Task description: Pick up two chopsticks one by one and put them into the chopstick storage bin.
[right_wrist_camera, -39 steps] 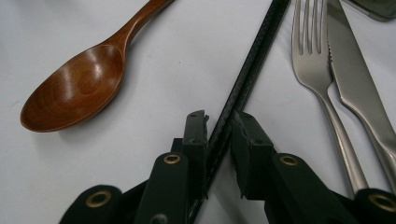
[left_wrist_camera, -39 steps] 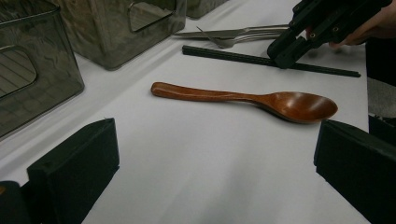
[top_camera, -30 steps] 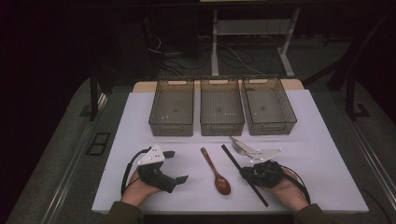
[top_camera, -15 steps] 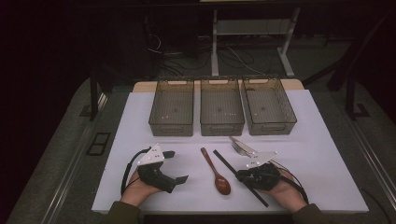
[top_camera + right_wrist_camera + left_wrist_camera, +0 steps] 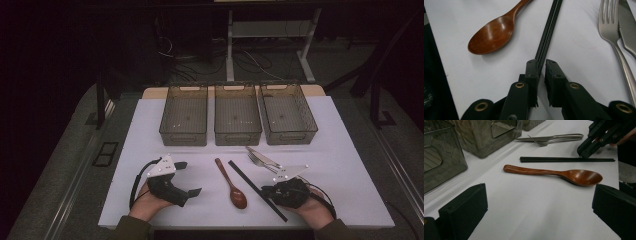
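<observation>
A pair of black chopsticks (image 5: 248, 181) lies slanted on the white table (image 5: 150, 130), right of a brown wooden spoon (image 5: 233, 186). My right gripper (image 5: 266, 193) rests low on the table with the near part of the chopsticks (image 5: 548, 30) between its jaws. My right gripper (image 5: 542, 68) has just been closing; a thin gap still shows on one side. A steel fork (image 5: 610, 27) and knife (image 5: 627, 27) lie beyond it. My left gripper (image 5: 188, 178) rests open at the left, facing the spoon (image 5: 554, 173), with nothing between its jaws.
Three smoky clear bins (image 5: 184, 117) (image 5: 237, 116) (image 5: 287, 115) stand side by side at the back of the table. The fork and knife (image 5: 261, 159) lie just in front of the right bin. White table surface spreads to the left and right.
The far end of the chopsticks has swung slightly left, and my right gripper has shifted a little left onto them. The left gripper has stayed put.
</observation>
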